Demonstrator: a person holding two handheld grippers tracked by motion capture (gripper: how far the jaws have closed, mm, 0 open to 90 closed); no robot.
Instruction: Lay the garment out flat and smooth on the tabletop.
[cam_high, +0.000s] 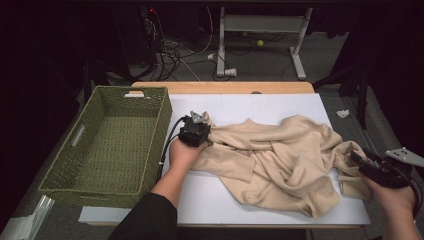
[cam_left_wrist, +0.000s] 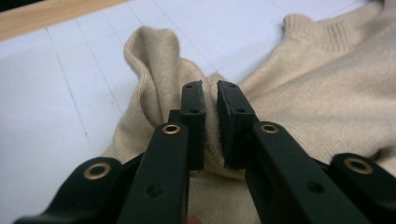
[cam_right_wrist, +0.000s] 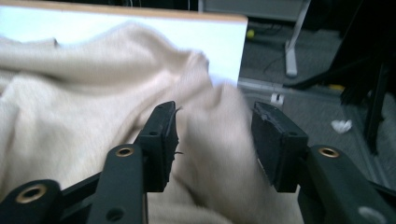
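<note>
The left gripper (cam_left_wrist: 210, 86) is pinching a fold of the beige sweater (cam_high: 280, 155) lying crumpled on the worktop (cam_high: 300, 107); the right gripper's (cam_right_wrist: 215, 126) jaws are standing released around its far edge; next they likely need to clamp before lifting toward the basket (cam_high: 150, 145).

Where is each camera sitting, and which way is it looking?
High view: above the table, looking down on sweater, basket, both forearms.
Left gripper view: on the left tool, pinching a sweater fold.
Right gripper view: on the right tool, jaws apart around cloth, facing the table's edge.
All share the sweater.
</note>
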